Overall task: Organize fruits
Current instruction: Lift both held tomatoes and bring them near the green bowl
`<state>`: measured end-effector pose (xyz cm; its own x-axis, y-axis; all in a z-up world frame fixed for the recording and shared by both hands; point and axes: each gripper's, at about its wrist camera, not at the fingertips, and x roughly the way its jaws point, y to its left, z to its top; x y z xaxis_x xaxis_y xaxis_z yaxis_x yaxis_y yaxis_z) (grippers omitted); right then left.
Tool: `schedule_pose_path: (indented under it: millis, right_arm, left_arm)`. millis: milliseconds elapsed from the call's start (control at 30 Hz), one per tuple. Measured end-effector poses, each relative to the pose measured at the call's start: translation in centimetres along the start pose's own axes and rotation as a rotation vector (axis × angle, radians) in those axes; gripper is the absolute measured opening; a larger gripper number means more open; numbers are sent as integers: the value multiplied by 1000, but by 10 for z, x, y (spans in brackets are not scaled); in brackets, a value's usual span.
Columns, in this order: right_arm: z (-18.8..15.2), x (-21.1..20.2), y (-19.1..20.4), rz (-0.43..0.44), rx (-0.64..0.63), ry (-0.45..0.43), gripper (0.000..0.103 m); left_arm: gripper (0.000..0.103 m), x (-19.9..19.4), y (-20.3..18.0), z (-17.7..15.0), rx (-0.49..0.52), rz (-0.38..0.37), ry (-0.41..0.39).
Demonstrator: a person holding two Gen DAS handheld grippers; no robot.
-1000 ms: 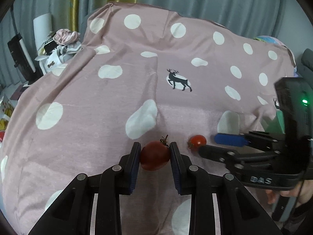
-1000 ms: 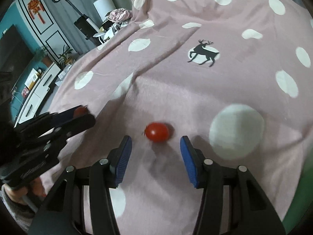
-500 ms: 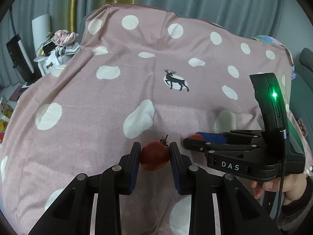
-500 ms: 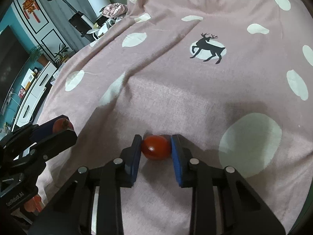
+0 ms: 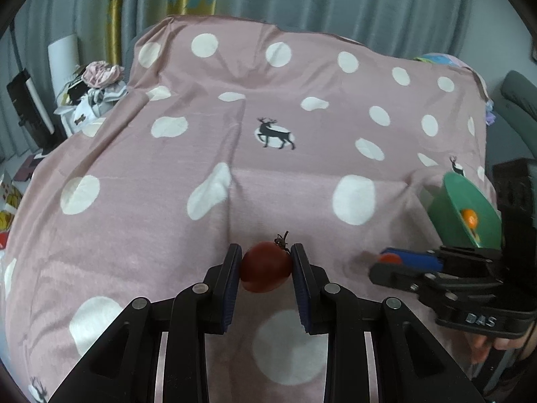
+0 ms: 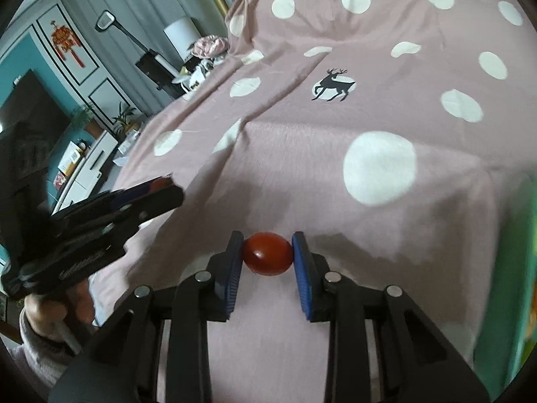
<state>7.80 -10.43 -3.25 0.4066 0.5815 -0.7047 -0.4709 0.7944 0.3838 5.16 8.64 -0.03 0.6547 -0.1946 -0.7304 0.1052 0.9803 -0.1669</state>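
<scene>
1 second ago the right tongs [image 6: 267,258] stood wide around a small red tomato [image 6: 267,254] lying on the pink dotted cloth [image 5: 235,168]; now their blue pads are clenched on it and it is lifted a little off the cloth. The left tongs [image 5: 266,270] grasp the darker tomato with a stem [image 5: 265,271], the same as before. In the left wrist view a green bowl [image 5: 449,211], which was not visible earlier, is now at the right, just behind the right tongs [image 5: 391,262]. Inside it lies 1 small orange fruit [image 5: 469,217]. A person's hand [image 6: 43,315] holds the left tongs [image 6: 167,191].
</scene>
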Motion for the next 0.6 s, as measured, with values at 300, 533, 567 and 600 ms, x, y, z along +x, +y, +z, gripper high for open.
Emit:
schedule_pose_path:
  millis: [300,533,567,600]
  right_arm:
    - [-50,-52,6,-89,-51,-94,30]
    - [-63,-76,-3,-86,-14,-128,30]
    - [-63,-79,-4,-84,-11,-135,30]
    - [-64,-81,-3,-83,-10,-139,30]
  left_arm:
    - [30,-20,-36,-13,61,-17,-4]
    - [30,-31,-60,-21,99,-32,0]
    - [30,-33,-63,-22,103,-34,0]
    - [30,-34,-65,-23,107,-35,0]
